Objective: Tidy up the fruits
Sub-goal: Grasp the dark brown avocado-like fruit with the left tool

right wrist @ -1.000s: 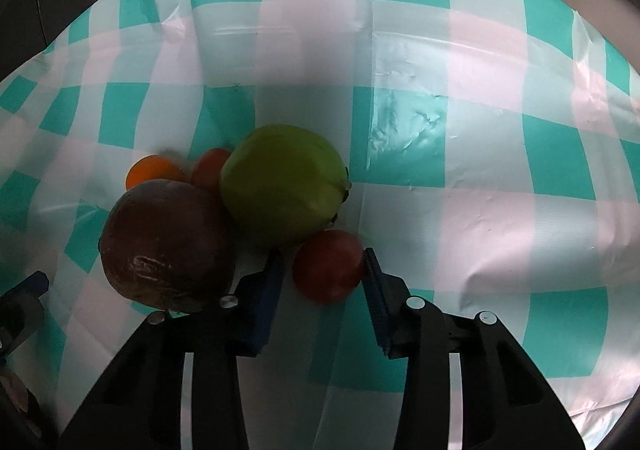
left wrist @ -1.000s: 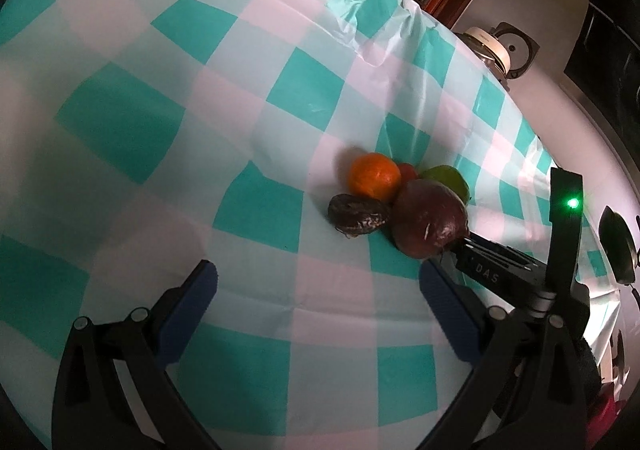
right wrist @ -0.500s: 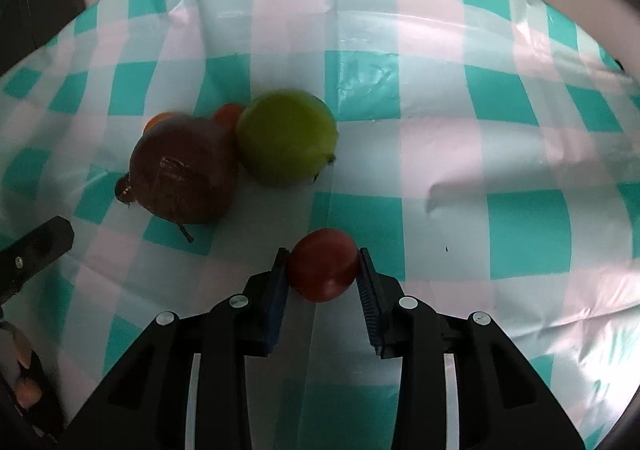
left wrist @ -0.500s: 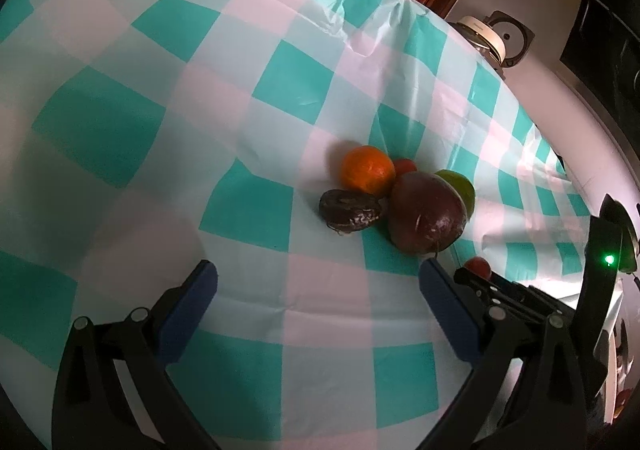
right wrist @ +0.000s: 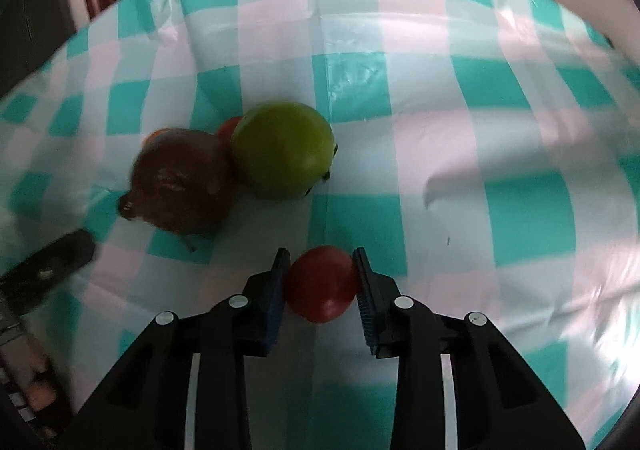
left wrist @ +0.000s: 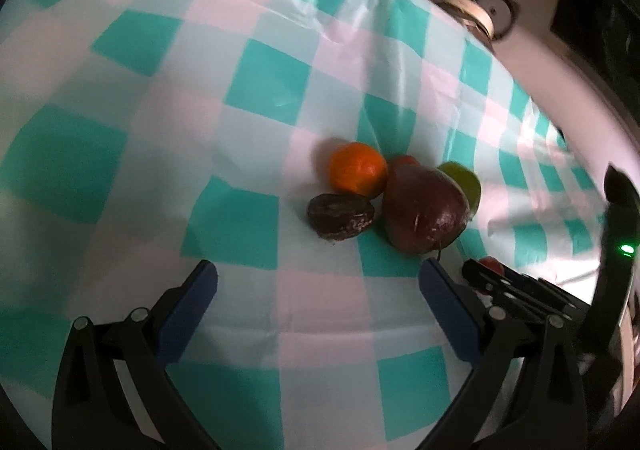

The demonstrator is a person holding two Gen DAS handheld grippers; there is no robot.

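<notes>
**Little red fruit pulled away from the pile**

The right gripper (right wrist: 320,282) is clamped on the small red fruit (right wrist: 322,284). Its two blue pads press on both sides of it. A second ago the fruit sat snug against the big green fruit (right wrist: 283,149), with the pads only loosely around it. The pads have just been closing, and now they squeeze it tight. The fruit has also come away from the others, so there is bare checked cloth (right wrist: 440,130) between it and the pile.

The rest of the fruit sits together on the worktop: the green one, a big dark red one (left wrist: 425,210), an orange (left wrist: 357,169), a wrinkly brown one (left wrist: 341,216) and another small red one (left wrist: 405,161) peeking out behind.

The left gripper (left wrist: 318,314) has its pads wide apart and holds nothing. It hangs near the pile, facing the brown fruit.

I think the sorting has only begun. One fruit is picked, and it needs a new spot of its own.
</notes>
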